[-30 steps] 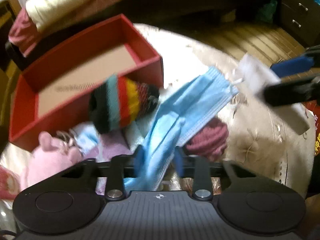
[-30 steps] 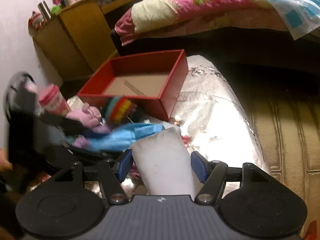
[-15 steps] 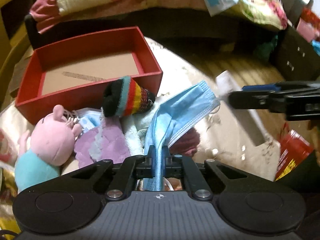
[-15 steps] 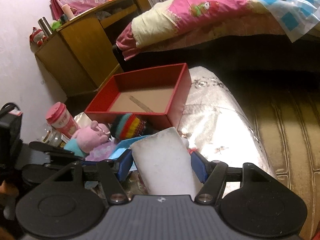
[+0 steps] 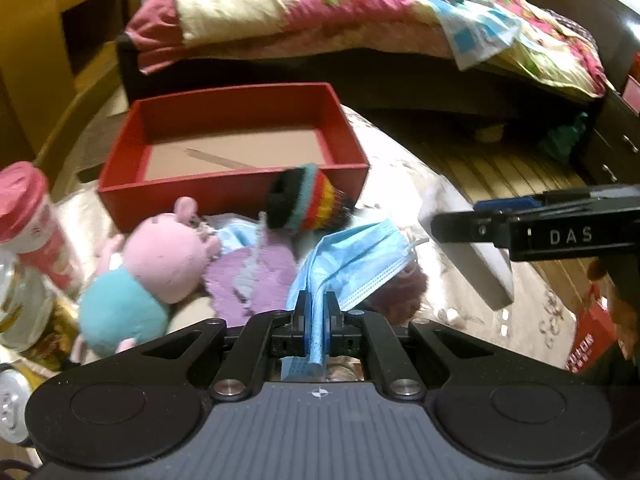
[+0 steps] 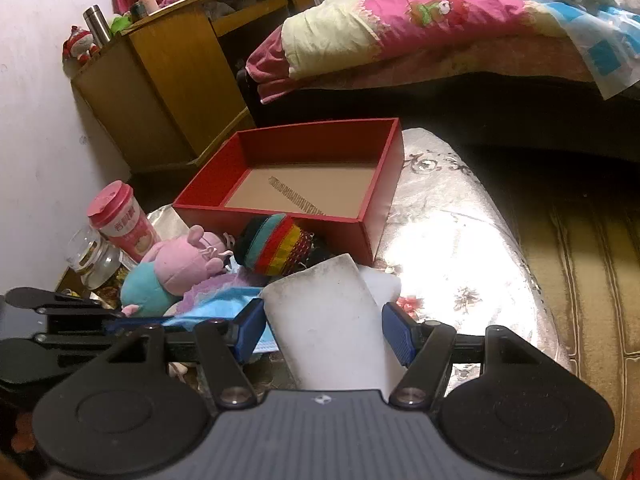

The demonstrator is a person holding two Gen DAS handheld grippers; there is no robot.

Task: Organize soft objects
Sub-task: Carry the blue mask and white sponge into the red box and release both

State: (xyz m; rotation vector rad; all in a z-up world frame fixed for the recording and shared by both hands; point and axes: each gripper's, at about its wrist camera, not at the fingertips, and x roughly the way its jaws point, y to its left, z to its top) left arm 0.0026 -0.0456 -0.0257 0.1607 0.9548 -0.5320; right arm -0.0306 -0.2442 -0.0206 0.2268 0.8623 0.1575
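**Mask pinched, white pad gripped**

From the left wrist, the left gripper point(image 5: 316, 312) has just clamped on the blue mask point(image 5: 356, 260), lifting it from the pile before the empty red box point(image 5: 236, 184).

Right-wrist view: the right gripper point(image 6: 324, 330) grips the white pad point(image 6: 328, 320), ready for boxing.

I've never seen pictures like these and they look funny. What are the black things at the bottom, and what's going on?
Those black things are grabbing tools, one in each of a person's hands, each with a small camera looking along its two fingers. So there are two pictures, one from each tool.

In the left camera's picture, the left gripper has its fingers shut on a blue face mask. In the right camera's picture, the right gripper holds a white pad between its fingers.

On the shiny cloth lie a pink pig toy, a striped sock and a purple cloth. Behind them is a red box, which looks empty, probably for the soft things.
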